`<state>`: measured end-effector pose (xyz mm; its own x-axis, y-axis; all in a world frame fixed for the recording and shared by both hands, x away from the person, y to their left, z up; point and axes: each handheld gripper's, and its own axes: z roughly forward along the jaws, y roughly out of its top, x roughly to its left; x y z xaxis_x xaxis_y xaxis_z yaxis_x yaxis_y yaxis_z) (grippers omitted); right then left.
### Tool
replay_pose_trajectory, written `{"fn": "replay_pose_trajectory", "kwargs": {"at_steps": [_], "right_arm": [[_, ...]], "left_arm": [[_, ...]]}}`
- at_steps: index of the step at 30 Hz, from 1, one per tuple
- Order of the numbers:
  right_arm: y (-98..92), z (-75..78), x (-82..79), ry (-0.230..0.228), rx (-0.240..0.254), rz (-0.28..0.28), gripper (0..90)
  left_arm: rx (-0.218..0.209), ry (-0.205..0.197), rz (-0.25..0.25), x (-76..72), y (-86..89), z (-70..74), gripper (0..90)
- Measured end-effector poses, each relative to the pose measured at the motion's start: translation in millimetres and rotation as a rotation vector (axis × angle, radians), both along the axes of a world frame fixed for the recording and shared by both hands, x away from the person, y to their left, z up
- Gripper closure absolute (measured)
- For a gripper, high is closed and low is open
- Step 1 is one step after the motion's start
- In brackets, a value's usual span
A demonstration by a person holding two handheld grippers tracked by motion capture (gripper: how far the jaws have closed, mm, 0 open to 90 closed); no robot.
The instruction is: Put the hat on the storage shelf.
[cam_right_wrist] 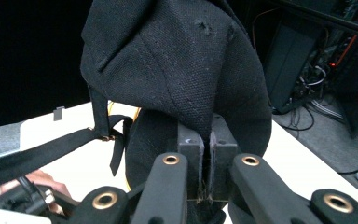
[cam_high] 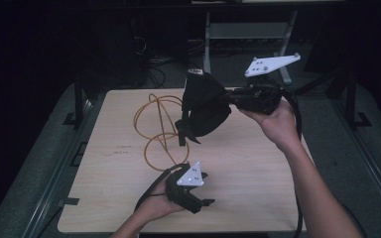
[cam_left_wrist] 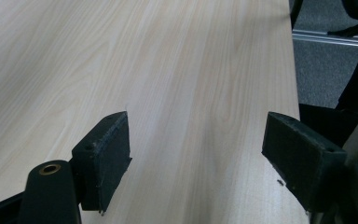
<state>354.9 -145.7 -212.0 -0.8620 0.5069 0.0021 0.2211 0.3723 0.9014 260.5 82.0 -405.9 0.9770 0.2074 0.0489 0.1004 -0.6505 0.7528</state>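
A black cloth cap with a loose back strap hangs in the air over the far middle of the table. My right gripper is shut on its fabric, and in the right gripper view the cap rises straight from the closed pads. My left gripper rests low near the table's front edge, held in a hand. In the left gripper view its fingers stand wide apart over bare wood, with nothing between them.
An orange cable lies in loops on the light wooden table, left of the cap and behind the left gripper. A metal stand and dark cables sit on the floor beyond the far edge. Dark rails flank both table sides.
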Motion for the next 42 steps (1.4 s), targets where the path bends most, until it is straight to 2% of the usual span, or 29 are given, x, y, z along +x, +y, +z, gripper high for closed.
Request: {"fn": "replay_pose_trajectory", "kwargs": {"at_steps": [6,9,11,13,15,25,28,32,33,42], "right_arm": [[19.4,9.8,8.1,-0.010,-0.026,0.034,86.6],[29.7,16.5,12.3,-0.013,-0.053,0.050,86.6],[37.0,19.9,14.0,-0.011,-0.079,0.065,86.6],[42.7,21.9,15.4,-0.014,-0.082,0.075,86.5],[47.2,23.9,17.6,-0.022,-0.101,0.078,86.5],[68.7,36.4,27.5,-0.012,-0.119,0.092,86.5],[75.6,38.9,31.4,-0.017,-0.101,0.097,86.5],[88.2,39.4,36.7,-0.026,-0.069,0.110,86.5],[91.5,38.5,38.4,-0.023,-0.056,0.117,86.5],[120.7,24.9,52.6,0.009,-0.013,0.153,86.2]], "left_arm": [[-0.003,-0.006,0.001,3.8,1.3,0.8,22.6],[-0.010,0.006,0.009,3.7,0.6,0.8,22.7],[0.001,0.003,0.007,4.8,0.7,0.5,22.7],[-0.008,0.016,0.014,4.9,0.4,-0.5,22.6],[-0.002,0.011,0.011,5.3,1.1,-0.5,22.6],[-0.017,0.012,0.016,7.1,4.6,1.9,22.7],[-0.012,0.005,-0.002,6.9,3.2,1.7,22.7],[-0.009,0.007,-0.001,6.3,1.7,0.5,22.6],[-0.004,-0.003,-0.009,7.1,1.6,0.4,22.6],[0.004,0.007,-0.009,6.1,0.1,-1.4,22.6]]}}
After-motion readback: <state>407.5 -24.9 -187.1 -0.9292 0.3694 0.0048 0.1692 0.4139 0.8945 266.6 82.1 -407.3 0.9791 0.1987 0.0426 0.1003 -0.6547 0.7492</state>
